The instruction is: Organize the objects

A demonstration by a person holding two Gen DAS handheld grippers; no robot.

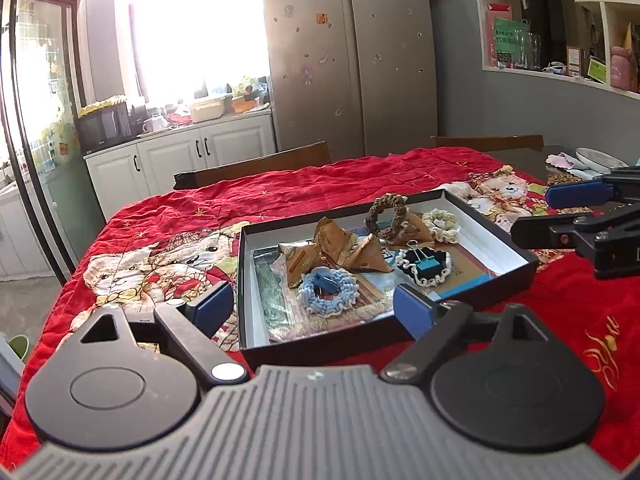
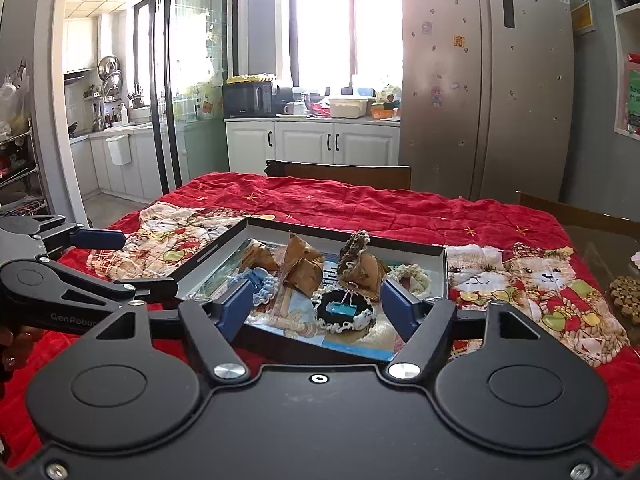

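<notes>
A black box with white inner walls (image 1: pixel 492 236) lies on the red quilt. It holds brown pyramid packets (image 1: pixel 340 248), a brown crochet ring (image 1: pixel 386 210), a cream ring (image 1: pixel 440 220), a light blue ring (image 1: pixel 328 286) and a black ring with a white rim (image 1: pixel 424 280) that carries a teal binder clip (image 1: pixel 430 268). My left gripper (image 1: pixel 312 310) hovers open over the box's near edge, nothing between its pads. My right gripper (image 2: pixel 318 312) is open too, just short of the black ring (image 2: pixel 344 320) and the clip (image 2: pixel 340 308), touching neither. Each gripper shows in the other's view: right (image 1: pixel 552 214), left (image 2: pixel 128 262).
The red bear-print quilt (image 1: pixel 160 240) covers the table. Dark chair backs (image 1: pixel 256 164) stand along its far edge. A brown crochet mat (image 2: pixel 626 292) lies at the right edge, and a plate (image 1: pixel 596 158) sits beyond it. A fridge (image 1: pixel 360 60) stands behind.
</notes>
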